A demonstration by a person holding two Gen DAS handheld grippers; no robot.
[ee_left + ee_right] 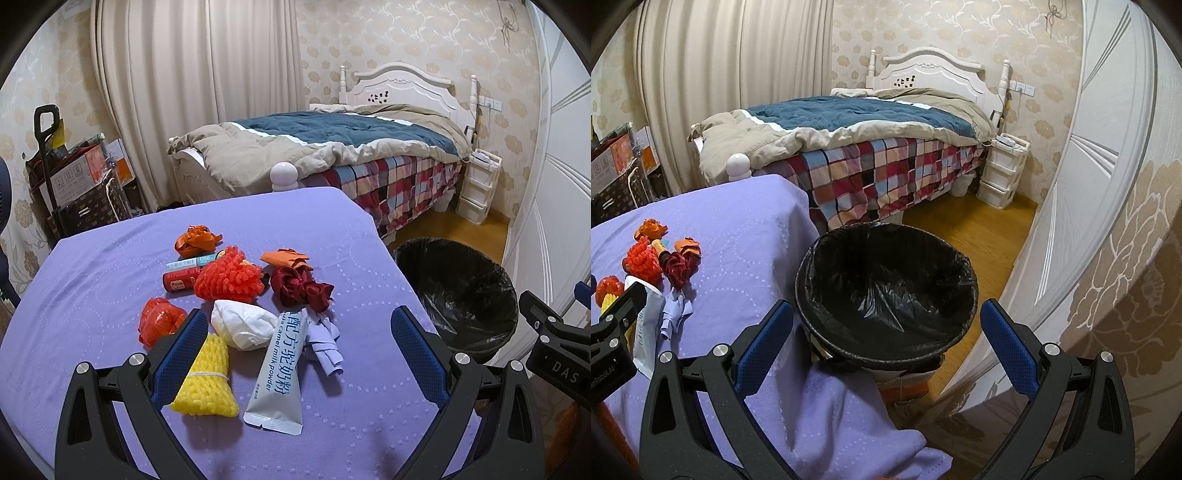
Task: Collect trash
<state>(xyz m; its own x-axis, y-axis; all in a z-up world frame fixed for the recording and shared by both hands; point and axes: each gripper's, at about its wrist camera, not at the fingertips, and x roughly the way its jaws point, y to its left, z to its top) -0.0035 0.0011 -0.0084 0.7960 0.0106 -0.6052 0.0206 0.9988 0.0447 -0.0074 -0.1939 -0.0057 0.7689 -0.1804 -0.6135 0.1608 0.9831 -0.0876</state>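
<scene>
bed [332, 147]: teal-beige quilt, plaid sheet | white drawer unit [478, 186] beside it | curtain [192, 74] | boxes [74, 177]

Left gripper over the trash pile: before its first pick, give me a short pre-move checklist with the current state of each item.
1. Left gripper open and empty: ok, jaws spread wide, nothing between them.
2. Right gripper open and empty: ok.
3. Bin ready: ok, black liner in place, no trash visible inside.
4. Target within the jaws: ok, white tissue wad and milk powder sachet lie between the fingers.
5. Target isolated: not ok, the sachet touches the tissue and the lilac paper scrap.
6. Gripper height above the purple cloth: cannot tell.
</scene>
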